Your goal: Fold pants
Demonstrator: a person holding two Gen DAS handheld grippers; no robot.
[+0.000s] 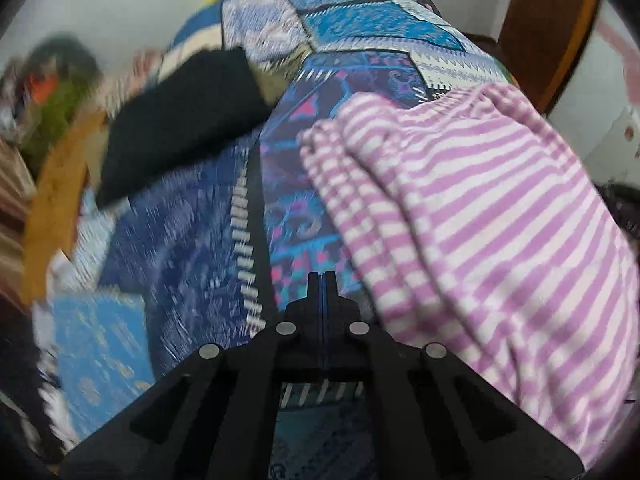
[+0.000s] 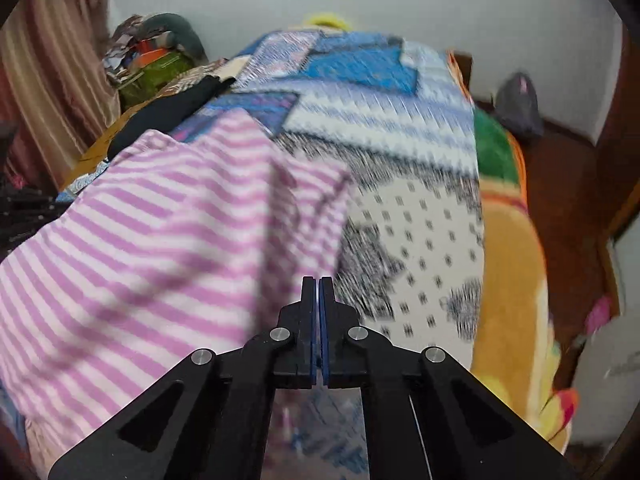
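Observation:
The pink and white striped pants (image 1: pixel 480 216) lie folded in layers on the patterned bedspread (image 1: pixel 192 248). In the left wrist view they fill the right side; my left gripper (image 1: pixel 322 276) is shut and empty, just left of their stacked edge. In the right wrist view the pants (image 2: pixel 160 232) fill the left side; my right gripper (image 2: pixel 319 280) is shut and empty, at their right edge over the bedspread (image 2: pixel 420 220). Both views are blurred by motion.
A black garment (image 1: pixel 180 120) lies on the bed beyond the pants, and also shows in the right wrist view (image 2: pixel 168 112). A pile of clutter (image 2: pixel 156 56) sits at the far left corner. An orange blanket (image 2: pixel 508 260) hangs off the bed's right side. Wooden floor (image 2: pixel 568 200) lies beyond.

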